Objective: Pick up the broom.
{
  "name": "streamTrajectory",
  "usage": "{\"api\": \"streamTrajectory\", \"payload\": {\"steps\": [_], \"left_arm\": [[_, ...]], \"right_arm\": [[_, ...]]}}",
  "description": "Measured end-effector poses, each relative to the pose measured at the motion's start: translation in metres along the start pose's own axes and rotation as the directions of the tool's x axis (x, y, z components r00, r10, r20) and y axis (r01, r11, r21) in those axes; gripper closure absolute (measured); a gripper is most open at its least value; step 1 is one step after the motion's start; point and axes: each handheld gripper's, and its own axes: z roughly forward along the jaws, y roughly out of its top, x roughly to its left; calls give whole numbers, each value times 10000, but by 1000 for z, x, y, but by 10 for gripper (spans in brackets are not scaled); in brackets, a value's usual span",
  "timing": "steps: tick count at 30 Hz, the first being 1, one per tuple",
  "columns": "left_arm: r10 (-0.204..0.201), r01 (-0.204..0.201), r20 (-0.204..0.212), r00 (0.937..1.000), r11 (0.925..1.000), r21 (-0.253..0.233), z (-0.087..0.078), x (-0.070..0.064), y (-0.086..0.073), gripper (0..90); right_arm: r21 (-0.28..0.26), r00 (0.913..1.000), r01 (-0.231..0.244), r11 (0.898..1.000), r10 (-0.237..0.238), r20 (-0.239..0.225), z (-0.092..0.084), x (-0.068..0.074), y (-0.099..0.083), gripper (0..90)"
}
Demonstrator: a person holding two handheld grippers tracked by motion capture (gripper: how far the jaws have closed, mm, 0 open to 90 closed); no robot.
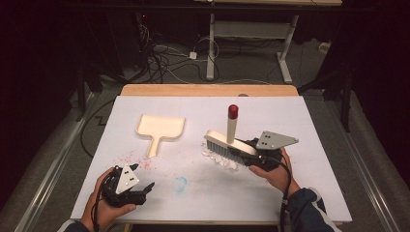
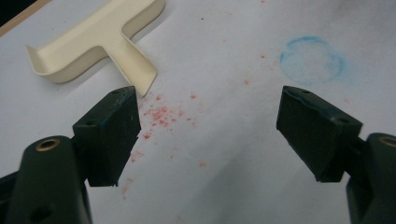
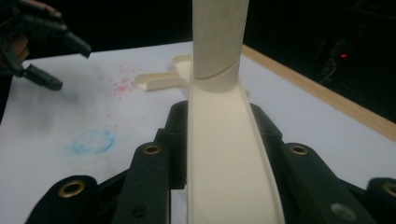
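A: Why's the brush (image 1: 227, 145) up off the bench (image 1: 290, 193)?
B: We've got right fingers (image 3: 219, 140) clamped on its back, bristles down, ready to sweep.
A: Left fingers (image 2: 210, 126)?
B: Wide apart, nothing held; red crumbs (image 2: 161, 116) lie betw. them, dustpan (image 2: 100, 39) just beyond.

Smooth cream plastic brush (image 1: 231, 144); matt white table (image 1: 300, 183).

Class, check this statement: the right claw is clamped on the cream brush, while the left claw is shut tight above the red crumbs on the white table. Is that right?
Not quite. The left claw is open, its jaws standing wide apart over the red crumbs, as the left gripper view shows. The rest holds: the right claw is clamped on the cream brush.
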Motion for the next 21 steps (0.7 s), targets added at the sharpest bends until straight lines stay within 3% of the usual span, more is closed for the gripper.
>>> {"api": "streamTrajectory", "payload": {"steps": [2, 5, 9, 13, 14, 18, 19, 21], "left_arm": [[-23, 23, -5, 10000, 10000, -19, -1, 1, 0, 207], [-10, 10, -4, 10000, 10000, -23, -1, 0, 0, 207], [-11, 11, -13, 10000, 10000, -51, -1, 1, 0, 207], [18, -18, 2, 10000, 10000, -57, -1, 0, 1, 207], [-11, 11, 8, 10000, 10000, -63, -1, 0, 0, 207], [-16, 16, -18, 10000, 10000, -82, -2, 1, 0, 207], [-37, 37, -18, 10000, 9999, -110, -2, 1, 0, 208], [-38, 37, -31, 10000, 9999, -144, -3, 0, -1, 208]], "right_arm": [[-94, 9987, -198, 9998, 202, 461, -8, -1, 3, 676], [-65, 9893, -470, 9989, 474, 1382, -15, -1, 1, 675], [39, 9671, -1030, 9947, 993, 2342, -13, -5, -12, 676], [442, 9328, -1408, 9891, 1176, 3408, -3, -11, -28, 676], [593, 9261, -1502, 9869, 1195, 3578, 0, -12, -32, 676], [1039, 9130, -1961, 9751, 1429, 3822, 6, -13, -42, 676], [1167, 9033, -2110, 9705, 1479, 4027, 6, -11, -43, 675], [1414, 8943, -2293, 9630, 1511, 4211, 4, -10, -43, 673]]}}
